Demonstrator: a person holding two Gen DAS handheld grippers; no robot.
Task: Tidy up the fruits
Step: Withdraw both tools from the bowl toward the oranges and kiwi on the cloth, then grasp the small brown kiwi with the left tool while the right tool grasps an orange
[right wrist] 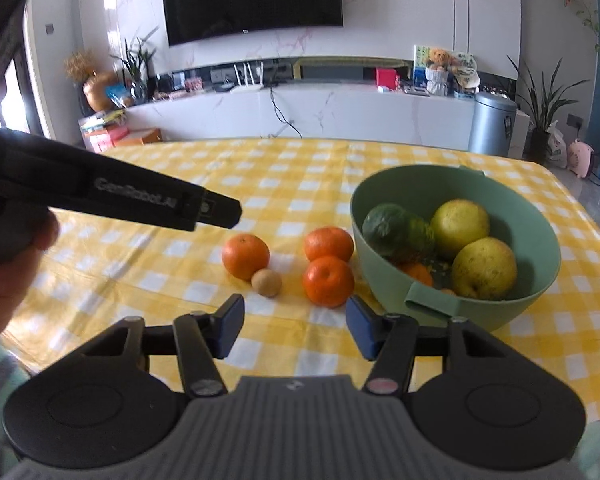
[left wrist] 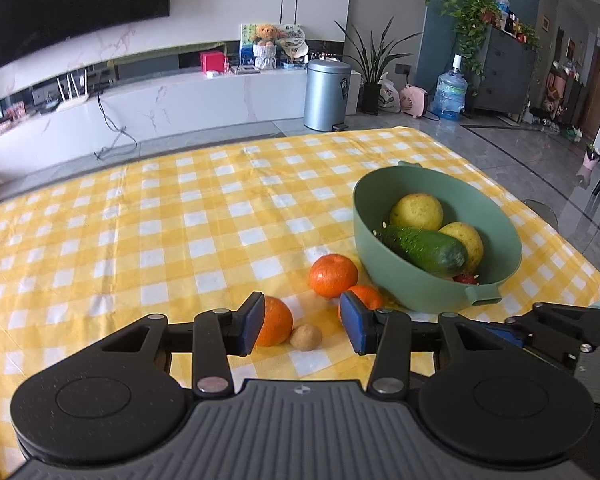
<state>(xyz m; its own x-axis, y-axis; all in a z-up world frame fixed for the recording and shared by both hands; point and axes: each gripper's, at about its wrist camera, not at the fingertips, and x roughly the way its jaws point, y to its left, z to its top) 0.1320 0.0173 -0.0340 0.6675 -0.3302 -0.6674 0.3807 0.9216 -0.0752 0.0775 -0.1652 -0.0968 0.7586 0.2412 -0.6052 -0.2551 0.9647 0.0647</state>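
Three oranges and a small brown fruit lie on the yellow checked cloth beside a green bowl [left wrist: 400, 288]. My left gripper [left wrist: 302, 326] hovers low over them, open. The small brown fruit [left wrist: 306, 336] sits in its gap, one orange [left wrist: 276, 320] shows just past its left finger and another [left wrist: 366, 296] behind its right finger. The third orange [left wrist: 333, 275] lies further off. My right gripper [right wrist: 296, 330] is open and holds nothing, just short of the nearest orange [right wrist: 328, 282]. The bowl [right wrist: 480, 316] holds two yellow pears [right wrist: 483, 268], a cucumber [left wrist: 424, 250] and smaller pieces.
The left gripper's black body [right wrist: 140, 200] and the hand [right wrist: 4, 280] holding it cross the left of the right wrist view. The cloth [left wrist: 140, 220] stretches to the left and the back. A TV unit, a bin [left wrist: 328, 94] and plants stand beyond the table.
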